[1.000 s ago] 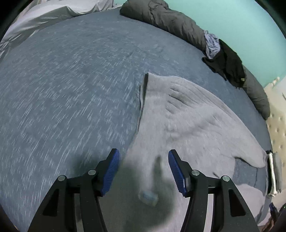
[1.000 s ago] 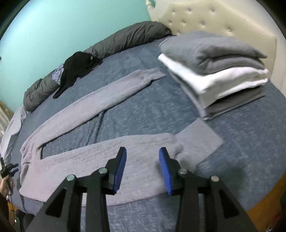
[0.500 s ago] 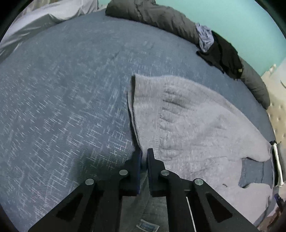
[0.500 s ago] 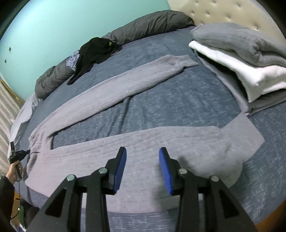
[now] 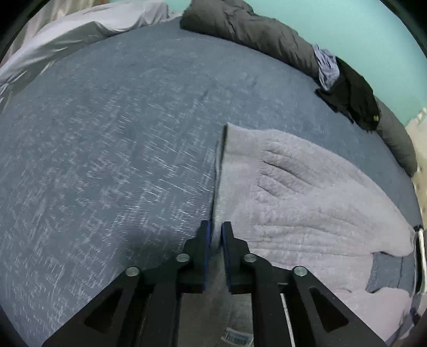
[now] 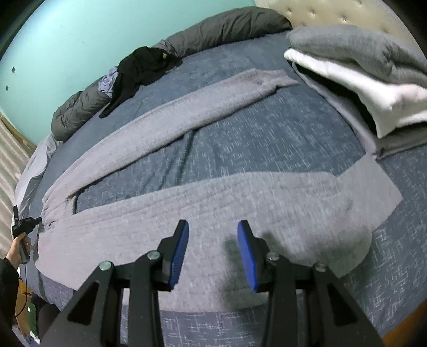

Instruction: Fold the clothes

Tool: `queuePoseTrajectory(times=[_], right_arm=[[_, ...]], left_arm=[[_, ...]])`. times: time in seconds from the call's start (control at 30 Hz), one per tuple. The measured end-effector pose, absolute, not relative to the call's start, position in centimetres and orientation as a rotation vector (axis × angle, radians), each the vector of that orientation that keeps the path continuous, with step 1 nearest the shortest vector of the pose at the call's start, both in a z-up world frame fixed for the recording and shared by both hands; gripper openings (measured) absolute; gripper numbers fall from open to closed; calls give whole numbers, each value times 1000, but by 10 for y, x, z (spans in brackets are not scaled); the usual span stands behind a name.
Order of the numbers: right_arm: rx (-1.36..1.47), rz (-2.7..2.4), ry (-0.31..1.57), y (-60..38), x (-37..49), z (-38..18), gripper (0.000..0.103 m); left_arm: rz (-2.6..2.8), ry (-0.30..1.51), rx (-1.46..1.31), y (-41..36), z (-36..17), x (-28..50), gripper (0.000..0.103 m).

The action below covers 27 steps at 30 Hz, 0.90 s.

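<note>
Your left claw (image 5: 216,235) pinches the waistband edge of the grey trousers (image 6: 213,197), its jaws easing apart with the cloth between them; your right claw (image 6: 213,251) hangs apart over one leg; the trousers lie spread along the bed's (image 5: 106,160) near edge.

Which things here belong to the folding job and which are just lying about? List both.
In the job: grey trousers, their waistband between the left gripper pads while its jaws are opening; right gripper, open above one leg; folded stack.

Lying about: black garment, dark duvet roll, headboard.
</note>
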State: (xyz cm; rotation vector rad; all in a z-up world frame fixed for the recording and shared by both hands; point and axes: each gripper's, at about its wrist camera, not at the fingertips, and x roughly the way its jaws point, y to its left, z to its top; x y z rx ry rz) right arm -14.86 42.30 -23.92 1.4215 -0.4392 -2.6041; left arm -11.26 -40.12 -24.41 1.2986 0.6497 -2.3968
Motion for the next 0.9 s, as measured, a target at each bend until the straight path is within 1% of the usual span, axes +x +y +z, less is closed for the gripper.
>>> queuePoseTrajectory(times=[0.07,0.1,0.17,0.2,0.37,0.47,0.5,0.6,0.7,0.9], right_arm=[[1433,-2600,-456,428,-147,-242,45],[1439,-2600,-466,430,-145,-244,45],[1440,-2602,-499,436,-142,-245,45],[1439,-2603,-522,439,-140,-245,45],[1460,-2581,-610,455,-129,-246,45],[1473,-2579,-620,465,-121,-245,52],[1476,-2576,-623,467,-119,-245,53],[1491,-2573,-647,478,-111,-247,54],[1514,-2571,-717,493,-103,-254,54],[1550,-2549,-810,511,-93,-271,56]], left_arm=[[-2397,668,1288,-405,-236,-100,31],[-2402,691,1280,-407,-230,-95,39],[-2408,750,1280,-409,-224,-80,49],[-2409,771,1278,-407,-221,-70,51],[-2398,890,1280,-396,-214,-15,53],[-2405,903,1288,-382,-212,9,59],[-2408,914,1293,-377,-213,16,60],[-2400,923,1311,-365,-217,27,60],[-2393,935,1329,-354,-223,42,60],[-2378,1006,1361,-339,-238,57,61]])
